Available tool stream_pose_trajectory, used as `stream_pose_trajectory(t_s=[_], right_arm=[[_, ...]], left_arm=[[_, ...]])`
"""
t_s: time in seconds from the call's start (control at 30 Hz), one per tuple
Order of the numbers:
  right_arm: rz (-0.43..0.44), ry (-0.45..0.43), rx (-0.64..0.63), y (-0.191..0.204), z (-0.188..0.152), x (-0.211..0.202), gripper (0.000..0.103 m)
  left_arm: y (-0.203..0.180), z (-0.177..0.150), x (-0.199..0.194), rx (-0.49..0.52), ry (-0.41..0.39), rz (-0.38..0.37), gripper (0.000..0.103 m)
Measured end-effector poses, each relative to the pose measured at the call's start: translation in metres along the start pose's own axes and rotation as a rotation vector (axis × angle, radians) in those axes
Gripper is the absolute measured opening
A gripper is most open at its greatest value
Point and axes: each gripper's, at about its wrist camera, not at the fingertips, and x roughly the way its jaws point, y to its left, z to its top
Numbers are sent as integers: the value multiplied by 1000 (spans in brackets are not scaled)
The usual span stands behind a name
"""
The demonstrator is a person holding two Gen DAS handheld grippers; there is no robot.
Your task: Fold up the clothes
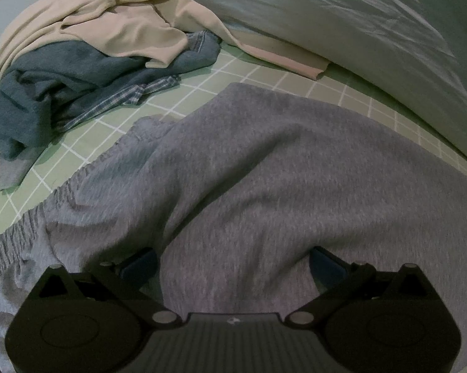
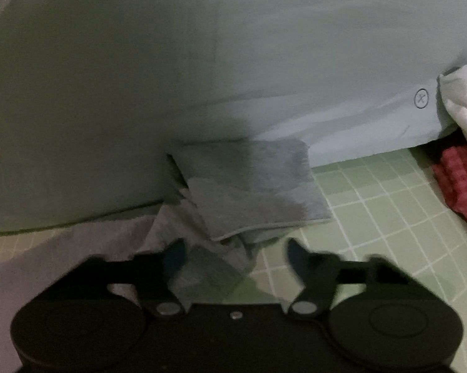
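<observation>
Left wrist view: the left claw [image 1: 233, 264] stands wide over grey shorts [image 1: 249, 180] spread on a bed [image 1: 264, 74] with a green checked sheet; a ridge of the grey cloth rises between its fingers, but the pads are hidden, so whether they press it cannot be told. Beyond, at upper left, lies a pile of clothes [image 1: 87, 56]: beige, dark blue, plaid. A pale duvet [image 1: 342, 21] borders the far side. Right wrist view, blurred: the right claw [image 2: 233, 258] stands part open, nothing gripped, with a cloth edge near its left finger. Just ahead lies a folded grey garment [image 2: 252, 186] against the duvet. A red cloth [image 2: 460, 180] lies at right.
</observation>
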Motion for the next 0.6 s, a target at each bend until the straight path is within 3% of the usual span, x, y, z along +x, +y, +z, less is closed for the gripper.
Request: stream_pose_trajectory(t_s=[0.07,0.13,0.2,0.3,0.5,0.6], right_arm=[[34,34,21,-3,2,8,42],[66,59,62,-9,2,13,17],[70,60,84,-13,2,12,0],[67,30,110,-21,4,1,0],[56,-148,184,-47,25,-82,0],[41,-156,241,-59,26,-91,0]], left_arm=[[0,0,0,0,1,0,103],[0,0,1,0,1,0,103],[0,0,1,0,0,0,103],[0,0,0,4,1,-3,103],[1,2,1,12,9,-9,103],[0,3,1,11,13,-8,103]])
